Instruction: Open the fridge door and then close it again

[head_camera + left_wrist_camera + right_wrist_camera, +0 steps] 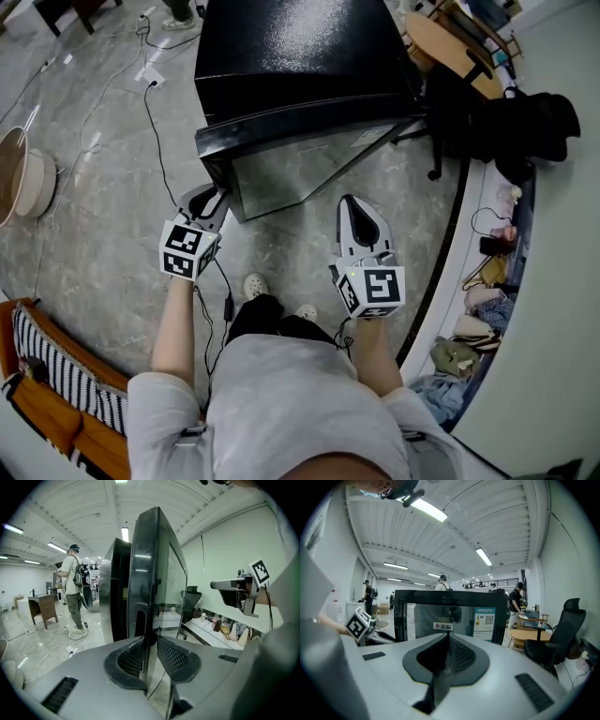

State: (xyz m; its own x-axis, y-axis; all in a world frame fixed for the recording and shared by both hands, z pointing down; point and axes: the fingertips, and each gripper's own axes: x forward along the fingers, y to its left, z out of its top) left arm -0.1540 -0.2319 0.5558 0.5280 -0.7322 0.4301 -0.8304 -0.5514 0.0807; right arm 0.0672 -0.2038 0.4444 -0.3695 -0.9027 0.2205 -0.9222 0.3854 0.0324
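A black fridge (300, 56) stands before me, its glass door (309, 164) swung partly open toward me. My left gripper (208, 202) is at the door's free edge. In the left gripper view the door (154, 573) runs edge-on between the pads, and my left gripper (149, 656) is shut on that edge. My right gripper (359, 220) hangs apart from the door, in front of the glass, holding nothing. In the right gripper view my right gripper (447, 639) is shut, facing the glass door (450, 616) with its stickers.
A black office chair (487, 112) and a round wooden table (450, 42) stand right of the fridge. Cables (155, 122) trail over the floor at left. A striped seat (56, 366) is at my lower left, a cluttered ledge (487, 281) at right. A person (72, 592) stands behind the fridge.
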